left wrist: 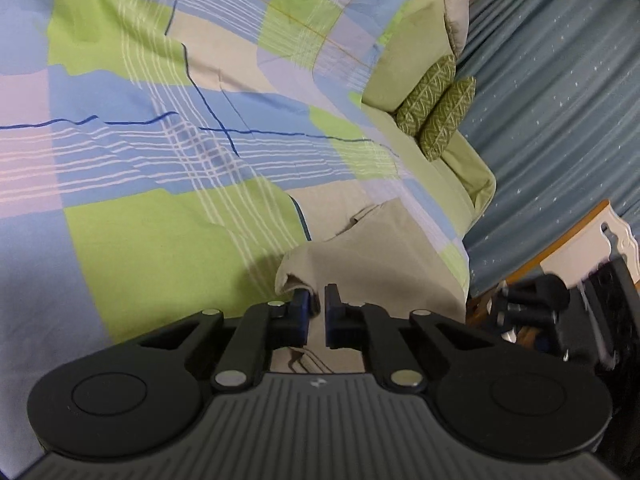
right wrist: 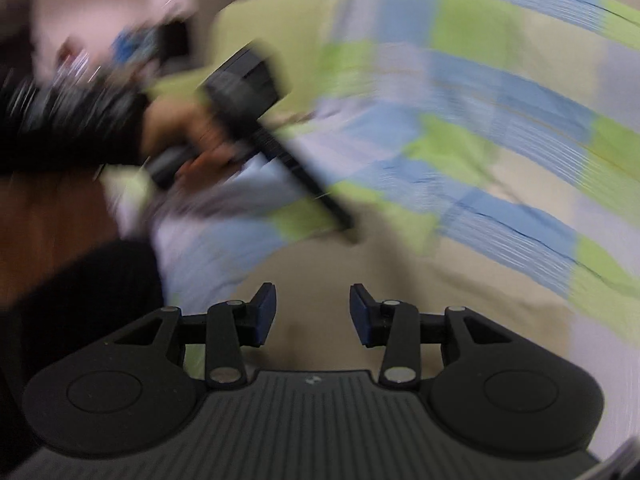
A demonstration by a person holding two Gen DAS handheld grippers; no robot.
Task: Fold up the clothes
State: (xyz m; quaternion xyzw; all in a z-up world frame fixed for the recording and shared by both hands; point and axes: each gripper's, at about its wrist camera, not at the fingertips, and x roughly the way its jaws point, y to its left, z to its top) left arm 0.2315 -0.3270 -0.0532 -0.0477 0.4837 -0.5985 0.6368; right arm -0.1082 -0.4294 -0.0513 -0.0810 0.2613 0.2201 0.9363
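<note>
Beige garment [left wrist: 372, 256] lies on the bed, on top of a checked bedsheet [left wrist: 160, 128] in blue, green and lilac. It sits near the right edge of the bed in the left wrist view, with a rolled or folded hem nearest the camera.

Left tool [left wrist: 316, 300]: fingers nearly together, a fold of the beige cloth pinched between the blue pads. Grip sits at the near edge of the garment, beside the rolled hem.

Right tool [right wrist: 312, 308]: fingers spread wide, nothing between them. It hovers over beige cloth; the view is heavily smeared by motion, so contact cannot be judged. The left tool appears there too, held in the person's hand [right wrist: 192, 136].

Far right on the bed: two green patterned cushions [left wrist: 436, 116]. A blue curtain [left wrist: 560, 120] hangs beyond.

Handling judgement: cloth looks light, soft and limp, so it will sag and drag from a single hold. A second hold on a matching edge or corner seems needed, with both points kept taut. A pinch through one layer could slip; taking the doubled hem looks safer.
</note>
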